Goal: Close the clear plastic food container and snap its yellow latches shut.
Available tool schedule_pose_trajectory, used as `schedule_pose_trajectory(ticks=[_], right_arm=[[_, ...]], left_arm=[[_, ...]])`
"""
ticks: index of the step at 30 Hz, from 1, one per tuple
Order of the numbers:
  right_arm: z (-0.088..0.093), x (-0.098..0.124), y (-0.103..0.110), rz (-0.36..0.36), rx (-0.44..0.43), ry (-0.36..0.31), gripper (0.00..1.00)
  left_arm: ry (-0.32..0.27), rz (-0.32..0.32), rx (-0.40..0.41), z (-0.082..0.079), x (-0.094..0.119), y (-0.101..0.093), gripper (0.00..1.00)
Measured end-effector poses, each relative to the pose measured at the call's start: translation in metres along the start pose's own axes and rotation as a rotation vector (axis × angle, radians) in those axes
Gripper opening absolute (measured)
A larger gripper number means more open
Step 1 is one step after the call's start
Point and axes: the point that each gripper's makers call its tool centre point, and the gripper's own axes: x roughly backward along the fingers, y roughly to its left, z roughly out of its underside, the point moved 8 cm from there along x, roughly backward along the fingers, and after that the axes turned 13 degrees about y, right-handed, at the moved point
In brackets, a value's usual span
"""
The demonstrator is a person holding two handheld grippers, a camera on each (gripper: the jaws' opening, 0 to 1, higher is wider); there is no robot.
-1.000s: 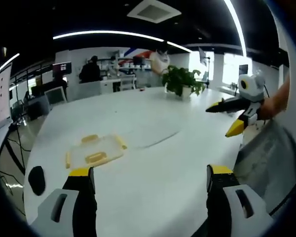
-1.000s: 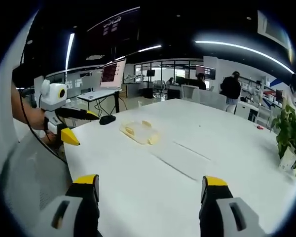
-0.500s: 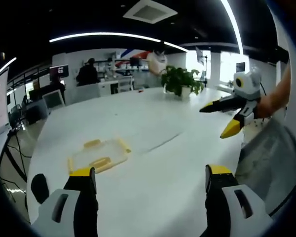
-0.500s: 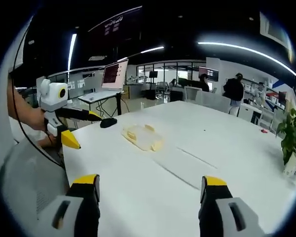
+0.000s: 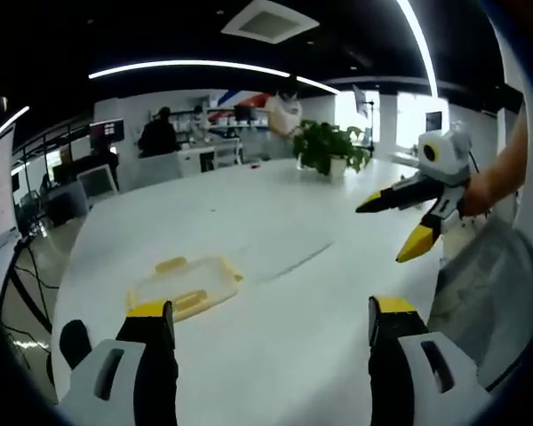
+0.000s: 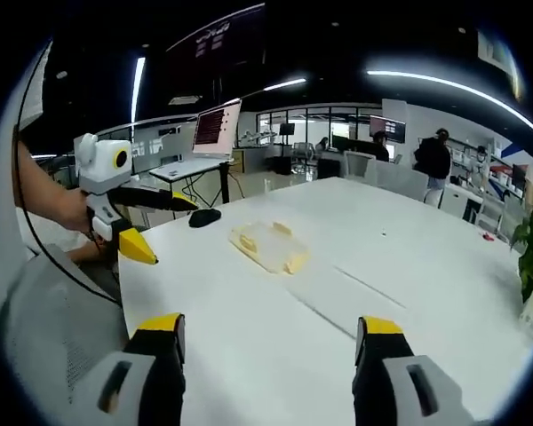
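Both views above table edge, sharing container (image 5: 185,286), facing inward

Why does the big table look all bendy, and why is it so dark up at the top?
In the left gripper view the fisheye lens bends the large white table into a curve, and the ceiling is dark apart from bright strip lights. In the right gripper view the table edge bows too, and the clear plastic food container with yellow latches looks small and a bit soft.

Open office, dark ceiling (long light strips (image 5: 191,65)), desks behind
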Motion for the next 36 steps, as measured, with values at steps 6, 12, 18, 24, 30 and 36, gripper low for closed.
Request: schedule_pose_trajectory(ticks=[6, 12, 18, 24, 30, 36], right_arm=[[-0.009, -0.01, -0.002, 0.001, 0.016, -0.005, 0.77], [-0.015, -0.016, -0.002, -0.007, 0.054, 0.006, 0.77], [-0.021, -0.021, -0.009, -0.007, 0.071, 0.011, 0.76], [-0.025, -0.024, -0.014, -0.008, 0.088, 0.019, 0.75], [-0.027, -0.026, -0.017, -0.01, 0.099, 0.028, 0.75], [-0.033, -0.028, -0.017, -0.015, 0.101, 0.028, 0.75]], left_arm=[[0.011, -0.007, 0.006, 0.003, -0.002, 0.003, 0.89], [0.008, -0.02, -0.008, 0.0, 0.0, 0.008, 0.87], [-0.004, -0.028, -0.001, -0.003, -0.001, 0.011, 0.87], [0.004, -0.027, -0.015, -0.001, -0.002, 0.013, 0.87], [0.005, -0.033, -0.018, -0.001, -0.004, 0.018, 0.86], [0.008, -0.037, -0.017, 0.0, -0.005, 0.023, 0.85]])
